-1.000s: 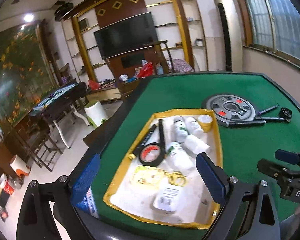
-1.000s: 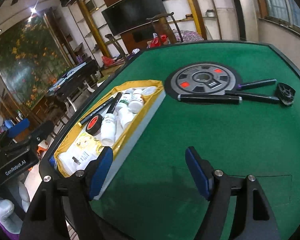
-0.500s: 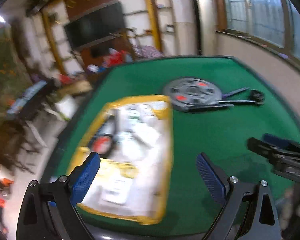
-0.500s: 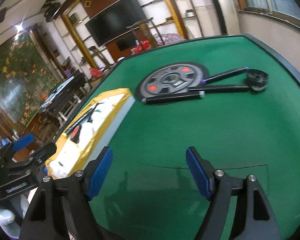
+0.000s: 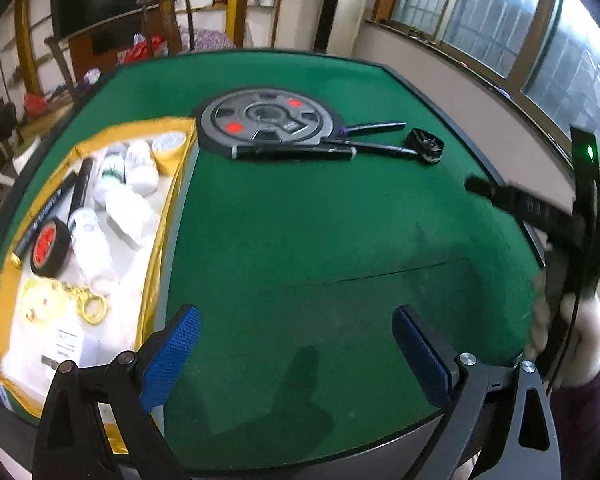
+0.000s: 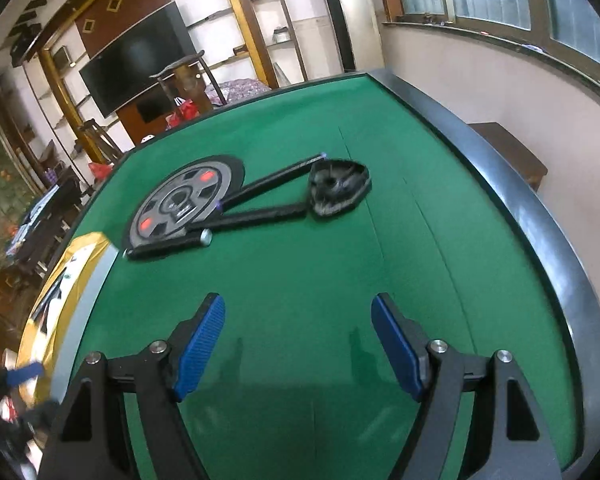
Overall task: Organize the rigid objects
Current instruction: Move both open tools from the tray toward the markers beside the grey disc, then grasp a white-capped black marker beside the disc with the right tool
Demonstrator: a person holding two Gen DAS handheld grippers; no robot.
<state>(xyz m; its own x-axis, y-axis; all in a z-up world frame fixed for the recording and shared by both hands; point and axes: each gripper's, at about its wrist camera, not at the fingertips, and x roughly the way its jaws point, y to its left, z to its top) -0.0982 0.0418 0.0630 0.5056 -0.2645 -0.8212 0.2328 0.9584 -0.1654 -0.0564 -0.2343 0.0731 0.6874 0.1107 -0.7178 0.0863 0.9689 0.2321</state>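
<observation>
On the green felt table (image 5: 300,232) a grey round plate (image 5: 266,124) with red marks lies at the far middle. Dark pens (image 5: 300,153) and a black round part (image 5: 428,147) lie to its right. The same plate (image 6: 184,204), pens (image 6: 260,216) and black part (image 6: 338,190) show in the right wrist view. My left gripper (image 5: 296,356) hangs open over bare felt, nothing between its blue pads. My right gripper (image 6: 298,344) is open too, short of the pens; in the left wrist view it shows as a dark blurred shape (image 5: 540,216) at the right.
A yellow-rimmed tray (image 5: 168,216) at the left holds white bottles (image 5: 112,200), a black-and-red tape roll (image 5: 50,246), markers and gold rings. The tray's edge (image 6: 76,256) shows at the left of the right wrist view. A raised grey table rim (image 6: 540,240) runs along the right.
Both views have swung right: the tray slid from the middle to the left edge, and the plate and pens came toward the centre. Both grippers stayed open.
</observation>
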